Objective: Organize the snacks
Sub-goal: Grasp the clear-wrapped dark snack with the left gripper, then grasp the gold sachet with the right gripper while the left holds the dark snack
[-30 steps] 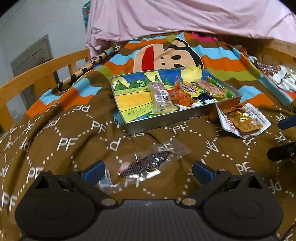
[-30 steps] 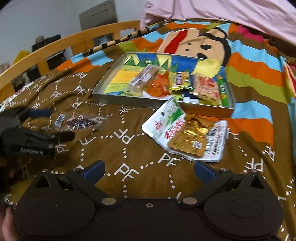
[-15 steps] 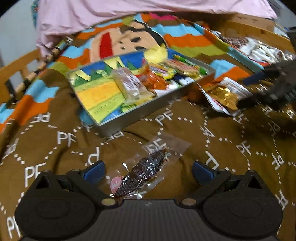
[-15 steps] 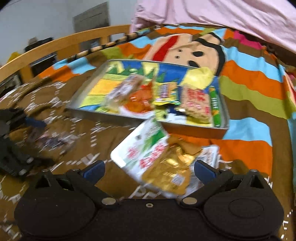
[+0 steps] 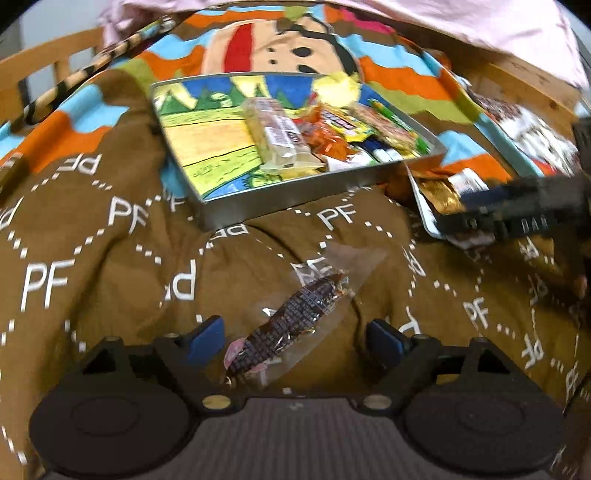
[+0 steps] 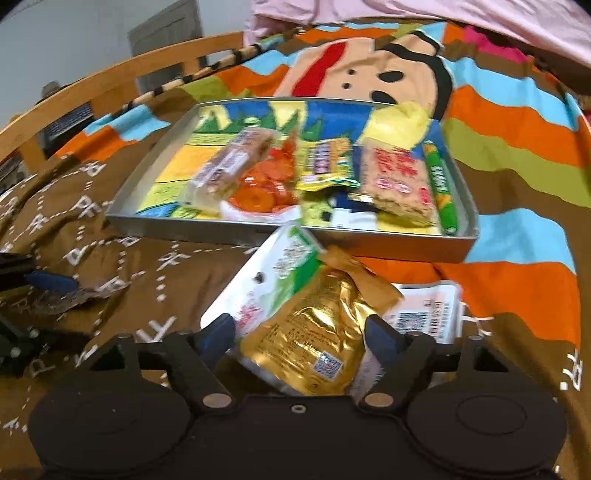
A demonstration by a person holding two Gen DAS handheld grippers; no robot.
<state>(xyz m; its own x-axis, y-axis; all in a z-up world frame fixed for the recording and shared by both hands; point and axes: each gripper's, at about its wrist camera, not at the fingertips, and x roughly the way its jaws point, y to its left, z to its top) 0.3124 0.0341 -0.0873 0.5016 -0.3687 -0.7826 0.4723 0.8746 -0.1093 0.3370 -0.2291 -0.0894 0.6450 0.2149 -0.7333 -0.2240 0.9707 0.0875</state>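
Observation:
A metal tray (image 5: pixel 295 188) with a bright printed floor lies on the brown bedspread and holds several snacks; it also shows in the right wrist view (image 6: pixel 236 232). My left gripper (image 5: pixel 295 338) is open, its fingers on either side of a clear-wrapped dark snack bar (image 5: pixel 291 325). My right gripper (image 6: pixel 299 332) is open around a gold foil pouch (image 6: pixel 314 336) that lies on a white and green packet (image 6: pixel 273 273) in front of the tray. The right gripper also shows in the left wrist view (image 5: pixel 517 214) over the gold pouch (image 5: pixel 439 194).
A wooden bed rail (image 6: pixel 92 92) runs along the left. A pink cover (image 5: pixel 443 18) lies at the back. More wrapped snacks (image 5: pixel 532 129) sit at the far right. In the right wrist view the left gripper (image 6: pixel 33 295) is at the left edge.
Both grippers have moved forward and down. The dark bar now lies between my left fingers, and the gold pouch between my right fingers. Both stay open.

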